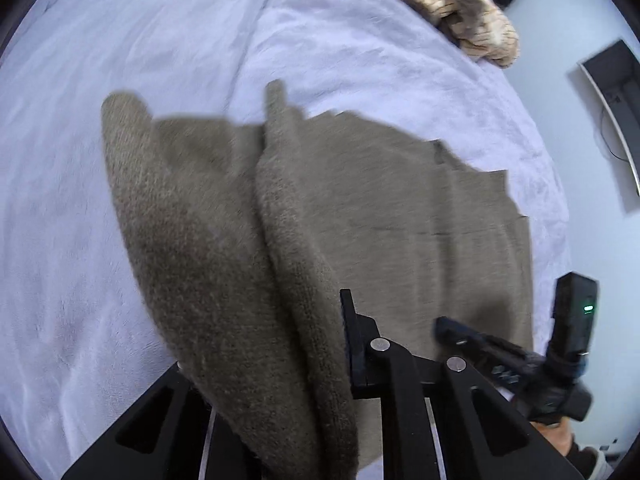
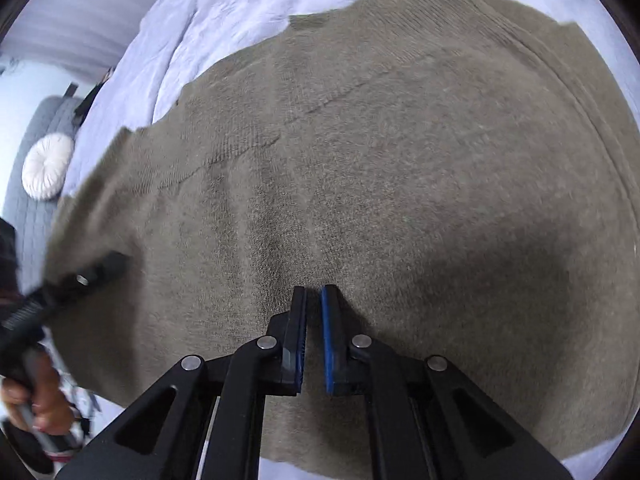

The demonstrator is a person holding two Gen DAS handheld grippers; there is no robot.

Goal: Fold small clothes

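A taupe knit sweater [image 1: 400, 216] lies spread on a lavender bedspread [image 1: 140, 40]. My left gripper [image 1: 320, 320] is shut on a raised fold of the sweater. That fold drapes over the left finger and hides it, so only the right finger [image 1: 352, 332] shows. In the right wrist view the sweater [image 2: 400, 160] fills most of the frame. My right gripper [image 2: 313, 288] is shut, pinching the knit, and creases run toward its tips. The right gripper [image 1: 480, 344] also shows at the sweater's near right edge. A hand [image 2: 44, 404] holds the left gripper [image 2: 100, 268] at the sweater's left edge.
A beige fluffy throw [image 1: 460, 12] lies at the far right corner of the bed. Pale floor [image 1: 560, 40] and a dark framed panel [image 1: 612, 92] are beyond the bed's right edge. A round white cushion [image 2: 48, 166] sits on a grey sofa [image 2: 36, 208].
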